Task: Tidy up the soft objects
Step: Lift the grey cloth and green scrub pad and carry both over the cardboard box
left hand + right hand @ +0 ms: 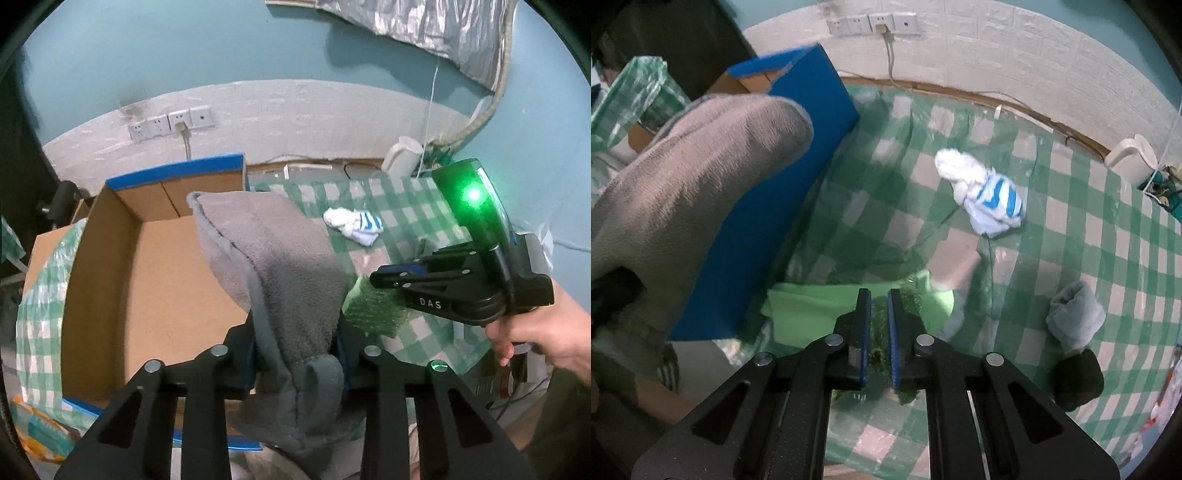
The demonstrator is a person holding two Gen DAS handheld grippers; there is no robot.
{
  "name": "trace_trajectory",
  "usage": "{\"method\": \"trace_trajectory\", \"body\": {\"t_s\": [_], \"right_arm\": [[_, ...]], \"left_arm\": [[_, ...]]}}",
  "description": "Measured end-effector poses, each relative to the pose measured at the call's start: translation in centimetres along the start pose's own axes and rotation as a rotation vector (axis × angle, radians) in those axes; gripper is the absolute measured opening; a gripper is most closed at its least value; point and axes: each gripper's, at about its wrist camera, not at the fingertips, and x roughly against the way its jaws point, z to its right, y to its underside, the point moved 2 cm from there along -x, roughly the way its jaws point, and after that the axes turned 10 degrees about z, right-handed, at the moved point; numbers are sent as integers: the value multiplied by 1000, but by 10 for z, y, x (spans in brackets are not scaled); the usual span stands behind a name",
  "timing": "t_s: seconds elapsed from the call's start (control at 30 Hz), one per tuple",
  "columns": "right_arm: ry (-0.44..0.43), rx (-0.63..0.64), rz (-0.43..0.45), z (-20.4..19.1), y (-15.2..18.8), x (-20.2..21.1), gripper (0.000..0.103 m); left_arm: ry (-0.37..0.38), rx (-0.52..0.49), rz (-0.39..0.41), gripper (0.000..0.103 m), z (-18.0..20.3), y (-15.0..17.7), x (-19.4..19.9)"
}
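My left gripper [295,354] is shut on a grey fleece towel [273,258] and holds it up over the edge of an open cardboard box [159,280] with blue rims. The towel also shows at the left of the right wrist view [694,177]. My right gripper [879,325] is shut on a green fuzzy cloth [812,310], which lies on the green checked tablecloth [1071,229] beside the box's blue wall [768,206]. In the left wrist view the right gripper [373,291] holds the green cloth [373,314] just right of the towel.
A white sock with blue stripes [982,192] lies on the cloth farther back; it also shows in the left wrist view [354,225]. A grey rolled sock [1075,314] and a black one [1075,380] lie at the right. Wall sockets [170,122] are behind the box.
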Motion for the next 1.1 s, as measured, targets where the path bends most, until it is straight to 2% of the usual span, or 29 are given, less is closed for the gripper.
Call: {"method": "trace_trajectory", "body": {"t_s": [0.37,0.8,1.1], "right_arm": [[-47,16,78,-28,-30,31,7],[-77,29,177,-62,-78,66,7],[-100,67,217,-99,-108,76,7]], "left_arm": [[-38,40,65,30,-27,-9,19],[-99,99,69,30,-69,-3,26],[-146,156,82,30,-104,0,34]]}}
